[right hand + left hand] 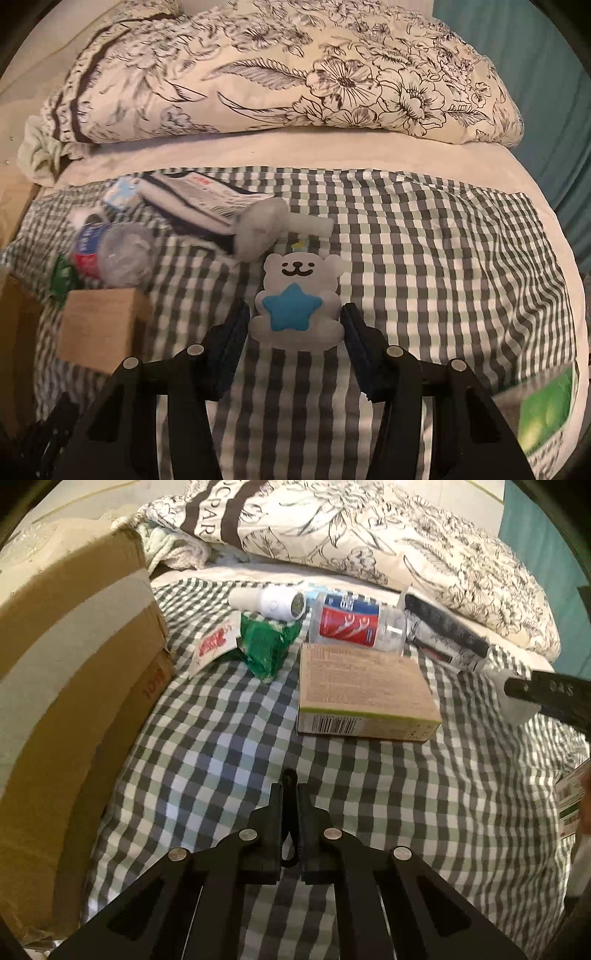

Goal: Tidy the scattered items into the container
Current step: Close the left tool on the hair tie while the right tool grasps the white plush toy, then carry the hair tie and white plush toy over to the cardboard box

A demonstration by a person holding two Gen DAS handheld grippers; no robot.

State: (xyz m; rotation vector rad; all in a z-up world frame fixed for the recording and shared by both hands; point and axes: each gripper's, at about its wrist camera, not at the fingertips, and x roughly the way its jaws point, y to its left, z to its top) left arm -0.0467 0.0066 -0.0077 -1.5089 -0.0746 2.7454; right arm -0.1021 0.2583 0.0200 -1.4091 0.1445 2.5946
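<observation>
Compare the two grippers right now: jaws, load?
Left gripper: jaws shut, nothing between them, over bare checked bedspread. Right gripper: jaws part open, clamped on either side of the white bear toy with a blue star. Left faces the brown box; right has it off to its left. Both are black and angled down at the bed.

A wide stretch of checked sheet (pixel 229 746) lies bare in front of the left gripper (pixel 290 786). The carton (pixel 66 672) walls the left side; the box (pixel 365 698), bottle (pixel 354 626) and green packet (pixel 266 646) crowd the far edge below the pillow (pixel 369 539).
</observation>
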